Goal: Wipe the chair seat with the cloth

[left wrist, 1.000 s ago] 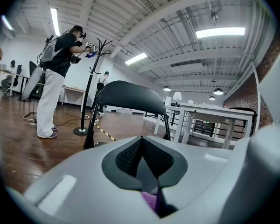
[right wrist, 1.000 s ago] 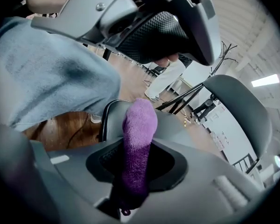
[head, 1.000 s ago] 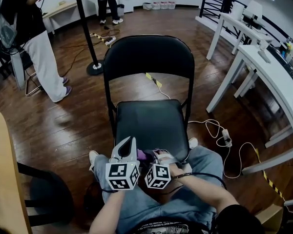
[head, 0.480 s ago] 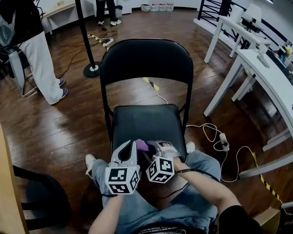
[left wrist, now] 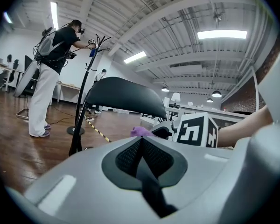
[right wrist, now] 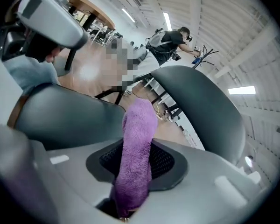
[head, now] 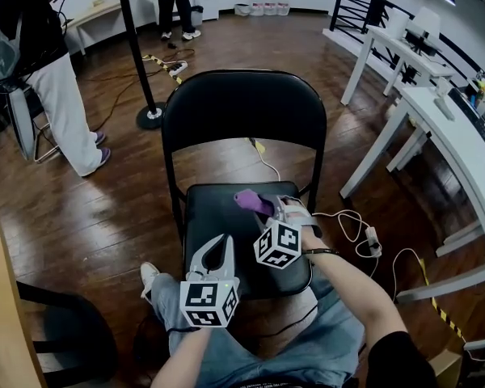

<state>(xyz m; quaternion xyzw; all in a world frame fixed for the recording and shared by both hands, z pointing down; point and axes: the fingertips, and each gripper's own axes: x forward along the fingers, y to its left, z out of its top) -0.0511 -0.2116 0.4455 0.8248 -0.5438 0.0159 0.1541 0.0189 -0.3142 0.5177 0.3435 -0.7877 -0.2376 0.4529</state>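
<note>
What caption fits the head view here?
Right gripper holds a purple cloth over the black chair's seat; left gripper, shut and empty, hovers near the seat's front edge.

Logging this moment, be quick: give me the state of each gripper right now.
Left gripper: shut, jaws together, nothing between them.
Right gripper: shut on the purple cloth.

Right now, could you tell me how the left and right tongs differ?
The right tongs are shut on the cloth; the left tongs are shut on nothing. The right tongs are over the rear of the seat; the left tongs are over its front. Each carries a marker cube.
</note>
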